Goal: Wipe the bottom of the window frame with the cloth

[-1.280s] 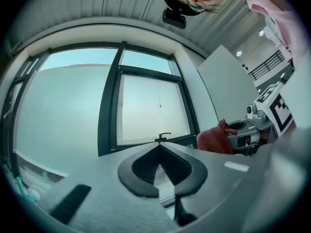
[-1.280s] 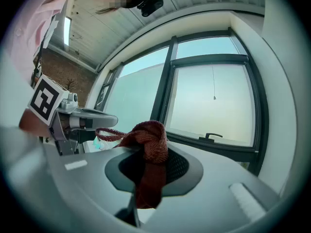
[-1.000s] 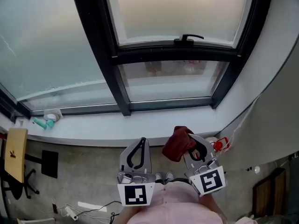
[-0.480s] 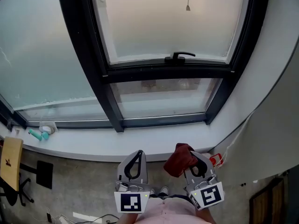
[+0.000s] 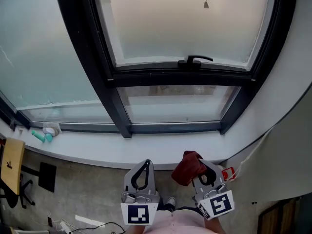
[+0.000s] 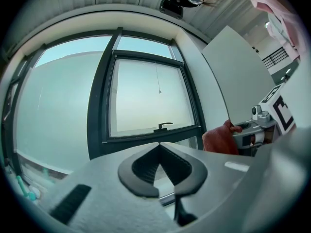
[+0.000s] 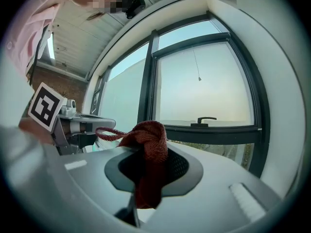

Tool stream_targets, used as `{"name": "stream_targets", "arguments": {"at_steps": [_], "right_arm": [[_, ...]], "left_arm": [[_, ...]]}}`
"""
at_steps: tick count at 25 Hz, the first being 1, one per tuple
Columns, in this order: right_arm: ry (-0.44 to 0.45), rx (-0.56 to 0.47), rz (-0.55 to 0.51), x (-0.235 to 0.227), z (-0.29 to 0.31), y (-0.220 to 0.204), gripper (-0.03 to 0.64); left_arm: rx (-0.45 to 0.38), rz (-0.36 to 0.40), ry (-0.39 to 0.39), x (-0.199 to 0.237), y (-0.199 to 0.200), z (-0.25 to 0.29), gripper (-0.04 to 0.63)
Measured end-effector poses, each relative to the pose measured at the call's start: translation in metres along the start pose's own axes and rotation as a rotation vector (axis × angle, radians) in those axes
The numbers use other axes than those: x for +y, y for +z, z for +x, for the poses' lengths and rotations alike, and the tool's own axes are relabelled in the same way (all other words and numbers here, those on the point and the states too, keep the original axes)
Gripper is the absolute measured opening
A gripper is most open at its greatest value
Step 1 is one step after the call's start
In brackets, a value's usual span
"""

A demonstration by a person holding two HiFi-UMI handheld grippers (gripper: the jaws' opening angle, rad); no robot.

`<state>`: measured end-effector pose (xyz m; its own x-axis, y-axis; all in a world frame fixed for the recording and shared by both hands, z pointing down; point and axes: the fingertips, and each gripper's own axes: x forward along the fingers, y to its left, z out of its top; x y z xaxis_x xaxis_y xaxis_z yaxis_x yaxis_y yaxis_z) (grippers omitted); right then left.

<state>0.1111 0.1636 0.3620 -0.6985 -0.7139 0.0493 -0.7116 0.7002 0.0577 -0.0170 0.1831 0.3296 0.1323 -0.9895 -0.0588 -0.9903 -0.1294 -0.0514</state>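
Right gripper (image 5: 200, 165) clamped on the dark red cloth (image 5: 187, 168), short of the sill (image 5: 97, 149). Left gripper (image 5: 146, 164) pinched together, empty. Approach step, no wiping yet. Next: carry the cloth forward, down onto the bottom frame rail (image 5: 170, 128). Teal object (image 5: 41, 136) sits far left on the sill, likely no obstacle.

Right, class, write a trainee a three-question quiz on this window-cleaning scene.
1. True or false: the left tongs hold the cloth.
2. The right tongs are: A shut on the cloth; B open and empty; C shut and empty.
3. Fill in: in the head view, the teal item lies at the sill's ____ end.
Key: 1 false; 2 A; 3 left.
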Motion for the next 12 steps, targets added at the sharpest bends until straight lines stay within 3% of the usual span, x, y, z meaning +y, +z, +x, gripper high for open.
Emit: {"name": "stream_targets", "arguments": {"at_steps": [4, 7, 10, 12], "right_arm": [[-0.003, 0.017, 0.006, -0.008, 0.032, -0.004, 0.066], [-0.01, 0.026, 0.011, -0.011, 0.066, -0.004, 0.066], [-0.019, 0.021, 0.023, -0.011, 0.11, 0.002, 0.066], [-0.024, 0.01, 0.018, -0.009, 0.138, 0.012, 0.066]], "left_arm": [[0.014, 0.001, 0.001, 0.022, -0.009, 0.023, -0.003], [0.025, 0.069, -0.044, 0.044, -0.014, 0.048, -0.003], [0.001, -0.023, -0.041, 0.076, -0.01, 0.077, -0.003], [-0.014, 0.063, -0.078, 0.097, -0.001, 0.095, -0.003]]}}
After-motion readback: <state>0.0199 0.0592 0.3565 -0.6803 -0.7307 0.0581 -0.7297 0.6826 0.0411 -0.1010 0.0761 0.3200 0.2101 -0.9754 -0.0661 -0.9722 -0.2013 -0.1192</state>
